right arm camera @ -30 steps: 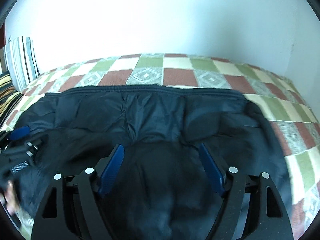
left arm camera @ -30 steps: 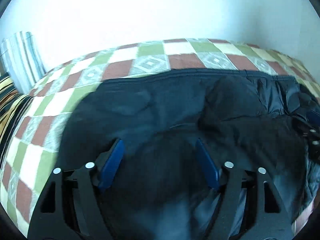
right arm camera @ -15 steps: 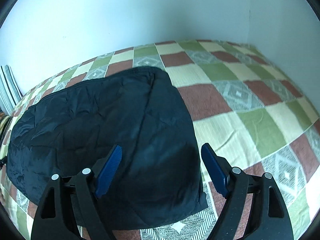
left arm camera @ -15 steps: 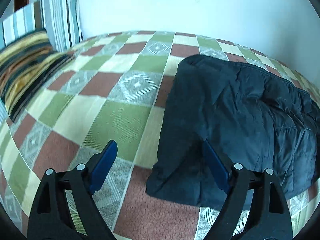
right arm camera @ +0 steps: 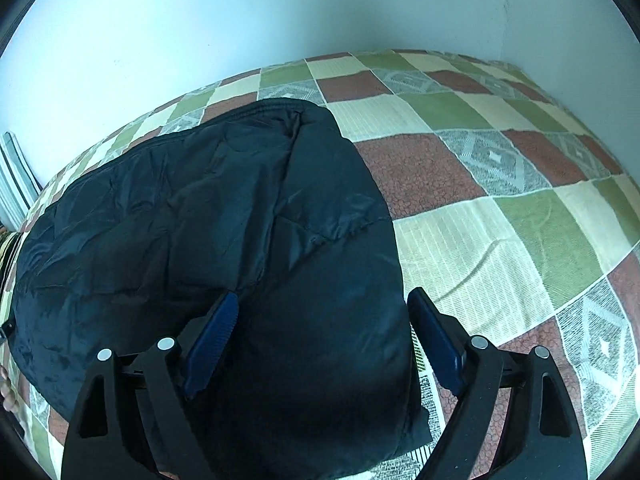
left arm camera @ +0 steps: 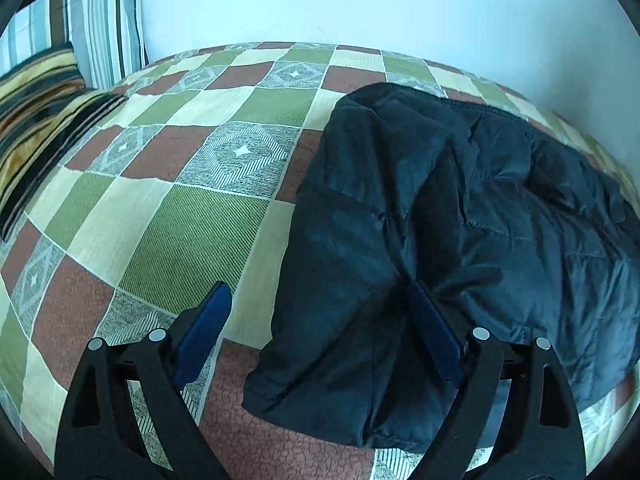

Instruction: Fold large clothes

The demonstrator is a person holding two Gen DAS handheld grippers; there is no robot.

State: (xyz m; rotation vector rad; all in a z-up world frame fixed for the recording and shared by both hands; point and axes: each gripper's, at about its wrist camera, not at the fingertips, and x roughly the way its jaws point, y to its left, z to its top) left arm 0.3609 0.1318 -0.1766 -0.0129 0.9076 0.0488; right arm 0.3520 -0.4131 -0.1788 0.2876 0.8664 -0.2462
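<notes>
A dark navy padded jacket (left arm camera: 460, 220) lies folded on a bed covered by a checked blanket (left arm camera: 192, 216) of green, cream, rust and grey diamond squares. The jacket fills the right half of the view, its near left corner just ahead of the camera. The left gripper (left arm camera: 320, 328) sits at the bottom, its jaws having just been opening and now standing wide. Its blue left pad is over bare blanket; its right pad rests against the jacket's creased surface, with the jacket's corner between the two. Two striped pillows (left arm camera: 52, 72) lie at the far left below a pale wall (left arm camera: 360, 0).
</notes>
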